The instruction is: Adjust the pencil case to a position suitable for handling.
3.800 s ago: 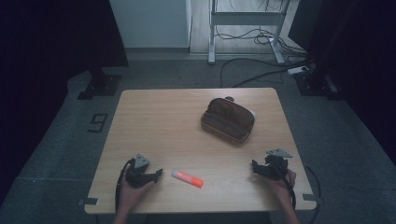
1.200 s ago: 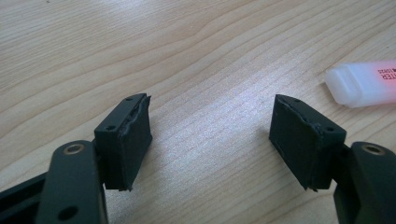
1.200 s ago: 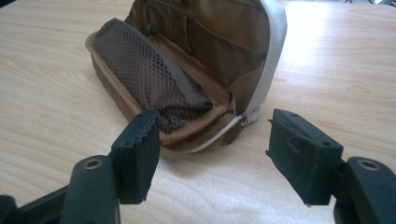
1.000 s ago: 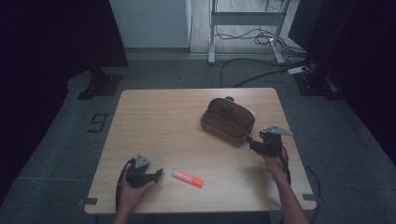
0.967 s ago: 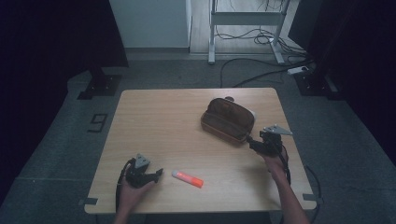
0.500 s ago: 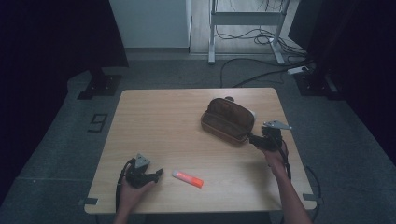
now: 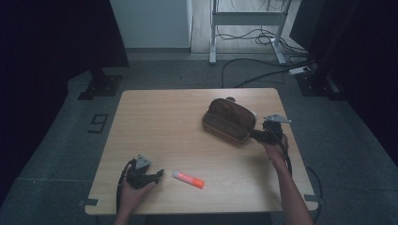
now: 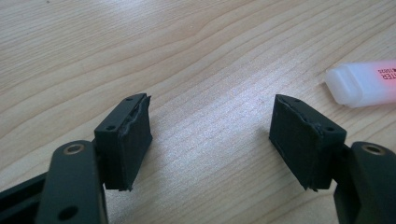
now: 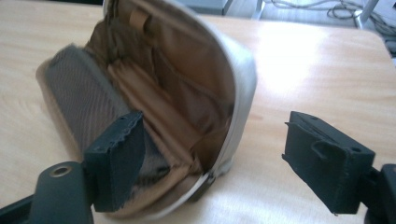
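Left gripper (image 7: 157, 174) rests at the near left of the table (image 7: 155, 122), jaws spread wide with bare wood between the pads. Highlighter (image 7: 188, 179) lies flat just right of it, white cap end toward the jaws, not touching. Farther right and farther back, the open pencil case (image 7: 229, 120) lies near the table's right edge. Right gripper (image 7: 253, 134) sits at the case's right end; its jaws have just been opening, now wide, straddling the case's end edge without pressing it.

The right gripper (image 7: 256, 135) has moved from the near right corner of the worktop (image 7: 164, 122) up to the open pouch (image 7: 228, 120), its jaws just opening astride the pouch's end.
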Action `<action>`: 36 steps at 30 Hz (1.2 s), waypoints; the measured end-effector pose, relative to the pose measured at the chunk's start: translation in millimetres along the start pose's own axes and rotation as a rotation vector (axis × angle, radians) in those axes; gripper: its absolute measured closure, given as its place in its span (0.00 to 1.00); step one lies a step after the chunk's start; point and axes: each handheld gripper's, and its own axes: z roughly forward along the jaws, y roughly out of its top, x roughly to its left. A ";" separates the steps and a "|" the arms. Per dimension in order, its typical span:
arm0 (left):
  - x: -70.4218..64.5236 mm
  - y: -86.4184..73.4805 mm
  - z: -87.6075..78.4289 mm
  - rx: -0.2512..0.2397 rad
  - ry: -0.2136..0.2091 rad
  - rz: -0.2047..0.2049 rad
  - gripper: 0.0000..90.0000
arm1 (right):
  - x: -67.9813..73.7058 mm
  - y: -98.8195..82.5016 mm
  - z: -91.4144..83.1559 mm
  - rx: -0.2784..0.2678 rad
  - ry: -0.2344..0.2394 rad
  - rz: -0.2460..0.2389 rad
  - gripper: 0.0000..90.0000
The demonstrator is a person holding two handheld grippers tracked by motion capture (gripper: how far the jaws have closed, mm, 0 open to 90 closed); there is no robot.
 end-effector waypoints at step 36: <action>-0.2 0.8 0.6 0.001 0.001 -0.002 0.32 | -11.2 2.4 50.6 0.003 0.017 -0.050 0.72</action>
